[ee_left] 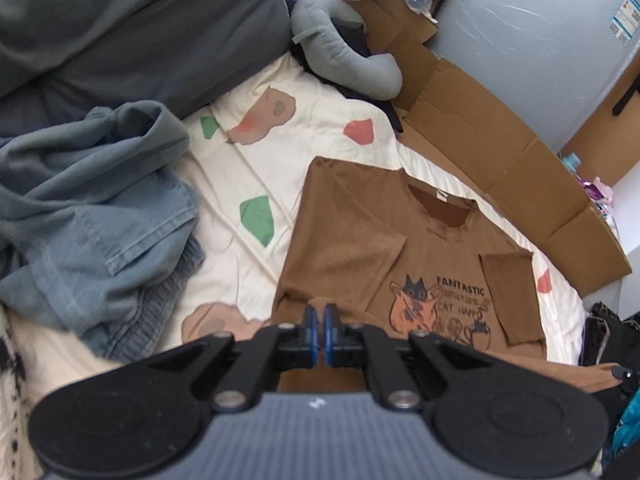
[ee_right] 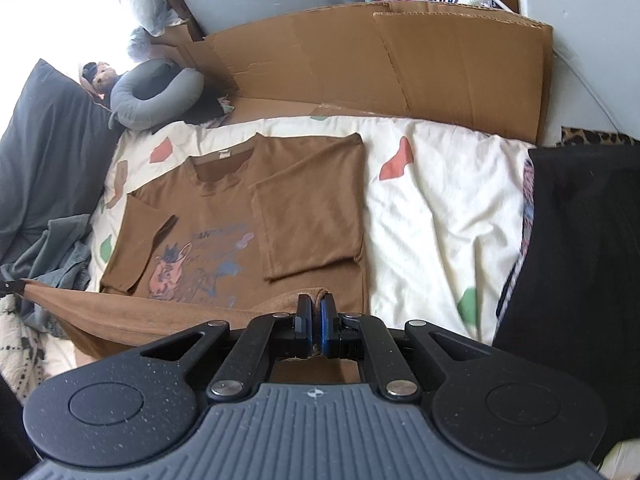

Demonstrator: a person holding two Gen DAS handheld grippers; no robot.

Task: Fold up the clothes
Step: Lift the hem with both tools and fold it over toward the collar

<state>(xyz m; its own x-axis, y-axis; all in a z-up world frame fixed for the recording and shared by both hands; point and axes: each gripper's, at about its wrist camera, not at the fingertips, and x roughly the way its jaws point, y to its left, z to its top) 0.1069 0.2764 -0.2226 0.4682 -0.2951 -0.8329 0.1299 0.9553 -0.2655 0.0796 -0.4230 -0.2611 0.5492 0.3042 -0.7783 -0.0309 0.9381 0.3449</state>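
Note:
A brown T-shirt (ee_left: 352, 240) with a cat print lies face up on the cream bed sheet (ee_left: 256, 152), both sleeves folded in over the chest. My left gripper (ee_left: 320, 312) is shut on the shirt's bottom hem at its left corner. In the right wrist view the same brown T-shirt (ee_right: 308, 208) spreads ahead, and my right gripper (ee_right: 314, 304) is shut on the hem at the right corner. The hem is lifted and stretched taut between the two grippers; the other gripper's tip (ee_right: 8, 286) shows at the far left edge.
A heap of blue-grey clothes (ee_left: 92, 216) lies left of the shirt. A dark grey pillow (ee_left: 132, 28) and a grey neck pillow (ee_left: 340, 52) sit at the bed's head. Flattened cardboard (ee_right: 380, 64) lines the far side. A black garment (ee_right: 572, 248) covers the right.

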